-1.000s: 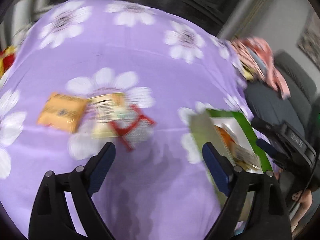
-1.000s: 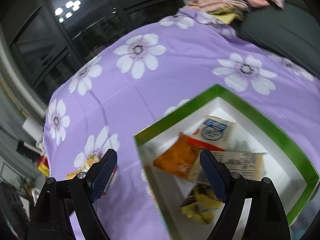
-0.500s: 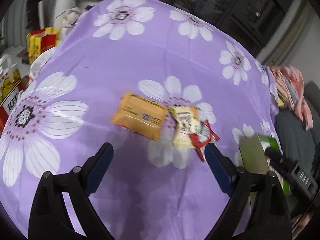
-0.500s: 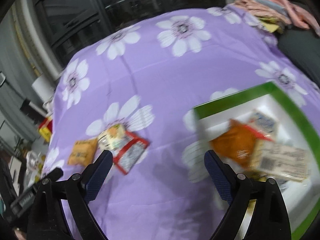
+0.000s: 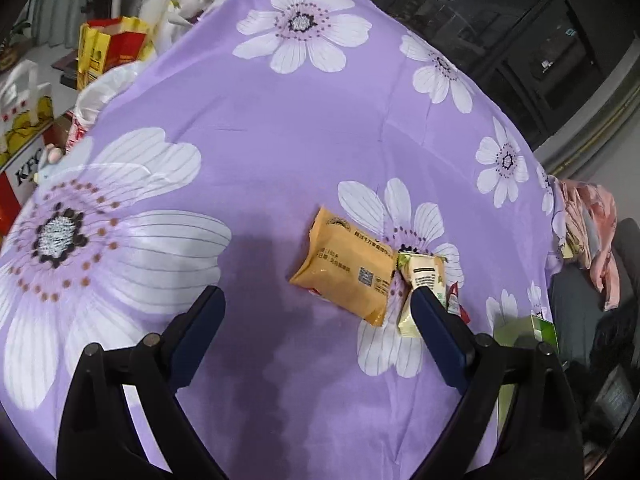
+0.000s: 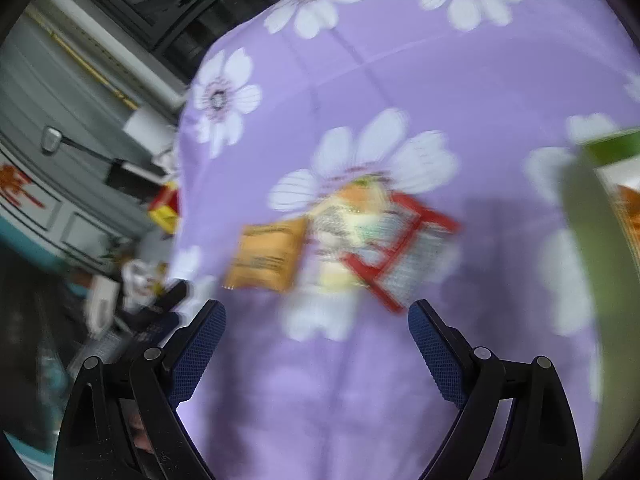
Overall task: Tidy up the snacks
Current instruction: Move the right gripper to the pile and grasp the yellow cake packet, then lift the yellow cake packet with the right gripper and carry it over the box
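Left wrist view: left gripper [image 5: 316, 308] spread, empty.
Orange packet [image 5: 344, 272] ahead between fingers; yellow packet [image 5: 422, 280] at one fingertip. Right gripper [image 6: 316, 320] spread, empty, just opened wider.

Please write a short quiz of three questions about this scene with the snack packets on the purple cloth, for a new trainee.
1. True or false: the left gripper holds the orange packet.
2. How many snack packets lie on the purple cloth outside the green box? A) one B) three C) five
3. Which packet lies between the orange one and the red packet?

Key
1. False: its jaws stand open, with nothing between them.
2. B
3. The pale yellow packet.
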A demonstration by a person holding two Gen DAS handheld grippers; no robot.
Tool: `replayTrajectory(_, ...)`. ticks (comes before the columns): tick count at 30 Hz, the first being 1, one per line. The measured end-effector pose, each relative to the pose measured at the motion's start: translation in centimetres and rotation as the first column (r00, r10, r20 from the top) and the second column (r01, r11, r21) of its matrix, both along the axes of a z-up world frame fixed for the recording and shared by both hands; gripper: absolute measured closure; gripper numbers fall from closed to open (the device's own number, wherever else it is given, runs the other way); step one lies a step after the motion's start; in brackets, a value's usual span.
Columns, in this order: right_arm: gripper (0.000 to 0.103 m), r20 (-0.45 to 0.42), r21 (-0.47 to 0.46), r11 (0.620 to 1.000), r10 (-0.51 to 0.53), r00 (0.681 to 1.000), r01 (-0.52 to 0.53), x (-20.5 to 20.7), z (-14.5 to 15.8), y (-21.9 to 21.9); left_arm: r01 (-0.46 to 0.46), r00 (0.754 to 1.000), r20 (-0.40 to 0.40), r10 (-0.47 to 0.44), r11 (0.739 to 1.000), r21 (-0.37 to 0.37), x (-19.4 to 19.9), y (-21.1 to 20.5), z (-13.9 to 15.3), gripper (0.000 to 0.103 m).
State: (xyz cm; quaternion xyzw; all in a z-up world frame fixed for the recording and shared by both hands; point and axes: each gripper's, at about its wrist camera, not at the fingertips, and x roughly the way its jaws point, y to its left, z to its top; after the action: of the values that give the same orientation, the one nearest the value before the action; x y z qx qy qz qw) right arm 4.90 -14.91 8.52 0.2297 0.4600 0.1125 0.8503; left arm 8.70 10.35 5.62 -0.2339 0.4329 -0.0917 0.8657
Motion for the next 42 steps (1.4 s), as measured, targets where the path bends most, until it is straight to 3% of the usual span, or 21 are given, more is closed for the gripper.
replayTrajectory(3, 0.01, -0.032, 0.056, 0.997, 0.055, 0.998, -0.053, 2.8, -0.2, 1.9, -0.018, 0.999, -0.045, 0.018, 1.0, 0.01, 1.2, -0.3, -0.8, 0.01)
replayTrajectory(6, 0.01, -0.084, 0.041, 0.997, 0.065, 0.994, -0.062, 5.8, -1.1, 4.4, 0.016, 0.999, -0.034, -0.018, 0.999, -0.042, 2.5, -0.1, -1.3, 0.012)
replayTrajectory(9, 0.01, -0.151, 0.069, 0.994, 0.091, 0.984, -0.081, 8.1, -3.2, 5.9, 0.007, 0.997, -0.071, -0.011, 0.999, -0.048, 3.5, -0.2, -2.6, 0.022)
replayTrajectory(12, 0.013, -0.186, -0.006, 0.997, 0.07, 0.98, -0.072, 10.0, -4.6, 7.3, 0.051, 0.995, -0.081, -0.057, 0.996, -0.07, 4.9, -0.6, -3.3, 0.025)
replayTrajectory(15, 0.013, -0.165, -0.064, 0.993, 0.09, 0.982, -0.102, 11.3, -5.0, 8.6, 0.07, 0.995, -0.059, -0.075, 0.994, -0.084, 5.4, -0.6, -3.5, 0.031)
replayTrajectory(19, 0.018, -0.222, -0.019, 0.99, 0.13, 0.966, -0.138, 12.3, -6.8, 9.1, 0.1, 0.993, -0.052, -0.104, 0.992, -0.082, 5.4, -1.0, -4.0, 0.054)
replayTrajectory(20, 0.018, -0.211, -0.033, 0.989, 0.135, 0.968, -0.145, 12.3, -6.8, 9.2, 0.115, 0.991, -0.051, -0.121, 0.987, -0.114, 5.5, -1.1, -4.1, 0.066)
replayTrajectory(21, 0.018, -0.193, -0.053, 0.986, 0.146, 0.97, -0.159, 12.2, -6.6, 9.6, 0.137, 0.987, -0.059, -0.148, 0.976, -0.168, 5.7, -1.2, -4.4, 0.068)
replayTrajectory(23, 0.018, -0.186, -0.07, 0.983, 0.155, 0.97, -0.17, 12.1, -6.6, 9.8, 0.141, 0.985, -0.067, -0.158, 0.969, -0.204, 5.6, -1.2, -4.8, 0.067)
replayTrajectory(29, 0.029, -0.172, -0.045, 0.99, 0.124, 0.977, -0.134, 10.9, -6.1, 8.5, 0.164, 0.982, -0.071, -0.174, 0.977, -0.134, 4.0, -2.9, -3.3, 0.068)
replayTrajectory(33, 0.029, -0.158, -0.011, 0.991, 0.128, 0.979, -0.132, 9.1, -5.5, 7.3, 0.196, 0.979, -0.042, -0.198, 0.979, -0.062, 1.7, -4.7, -1.7, 0.068)
replayTrajectory(42, 0.029, -0.037, -0.004, 0.992, 0.125, 0.991, -0.125, 3.3, -1.1, 5.4, 0.221, 0.973, 0.069, -0.221, 0.975, -0.001, -4.3, -7.0, 2.3, 0.068)
